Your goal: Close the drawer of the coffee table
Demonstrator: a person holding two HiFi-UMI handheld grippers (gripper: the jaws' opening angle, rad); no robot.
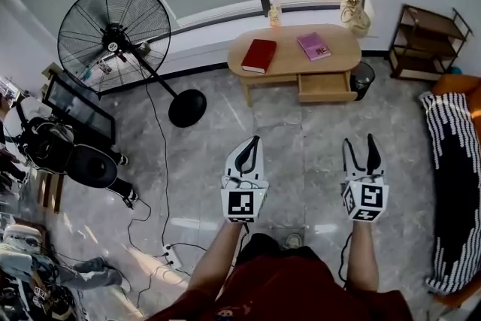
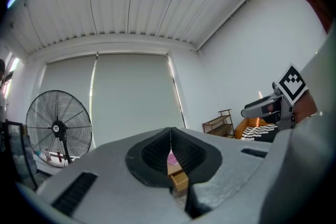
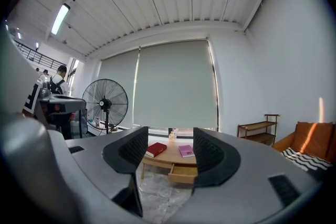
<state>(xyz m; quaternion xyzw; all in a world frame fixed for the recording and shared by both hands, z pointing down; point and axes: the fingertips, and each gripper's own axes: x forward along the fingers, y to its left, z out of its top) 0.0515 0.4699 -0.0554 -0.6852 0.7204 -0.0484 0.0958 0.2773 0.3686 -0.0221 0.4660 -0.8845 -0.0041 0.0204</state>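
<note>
Drawer (image 1: 325,86) stood pulled out, well ahead across open floor (image 1: 301,131); left gripper (image 1: 255,140) jaws together, right gripper (image 1: 359,140) jaws apart, empty.

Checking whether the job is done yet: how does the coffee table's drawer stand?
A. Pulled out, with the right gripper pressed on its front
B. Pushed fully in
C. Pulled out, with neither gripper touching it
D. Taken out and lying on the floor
C: the drawer juts out from the coffee table, while the left gripper and the right gripper hang over the floor well short of it.
</note>
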